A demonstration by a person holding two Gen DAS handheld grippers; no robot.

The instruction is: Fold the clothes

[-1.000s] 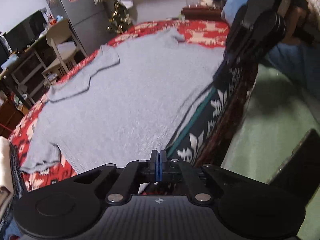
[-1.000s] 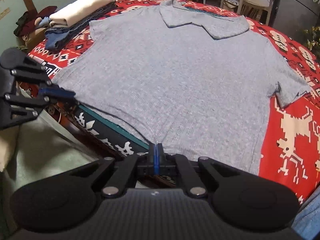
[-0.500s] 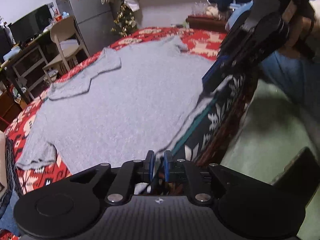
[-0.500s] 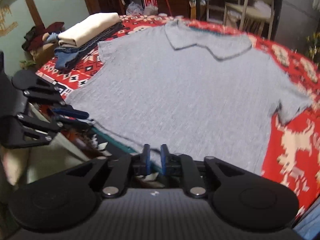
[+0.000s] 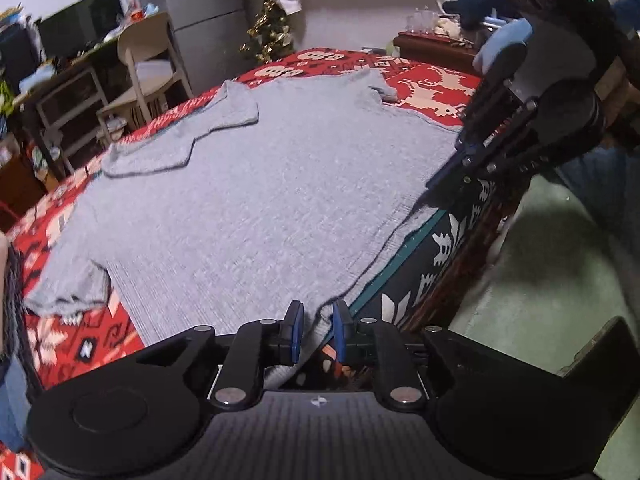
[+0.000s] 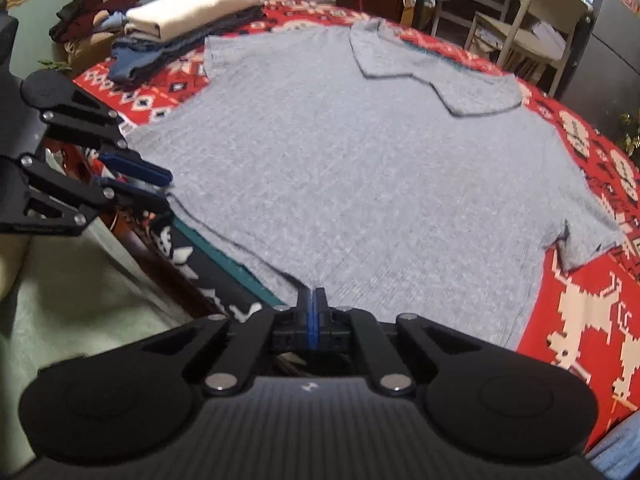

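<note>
A grey collared shirt (image 5: 248, 200) lies flat on a red patterned cloth, collar at the far side; it also shows in the right wrist view (image 6: 360, 168). My left gripper (image 5: 314, 330) is open at the shirt's near hem, which lies between its blue pads. My right gripper (image 6: 314, 308) is shut at the hem by the table edge; whether hem is pinched is hard to tell. Each gripper shows in the other's view: the right one (image 5: 452, 184) and the left one, open (image 6: 160, 192).
A stack of folded clothes (image 6: 188, 20) sits at the far left of the table. The red patterned cloth (image 6: 592, 320) hangs over the table edge (image 5: 432, 256). A chair (image 5: 148, 68) and shelves stand beyond the table. Green floor (image 5: 540, 272) lies to the side.
My left gripper opened from shut to wide around the hem. My right gripper opened half a second ago and has shut again at the hem. Both views shifted slightly back and up.
</note>
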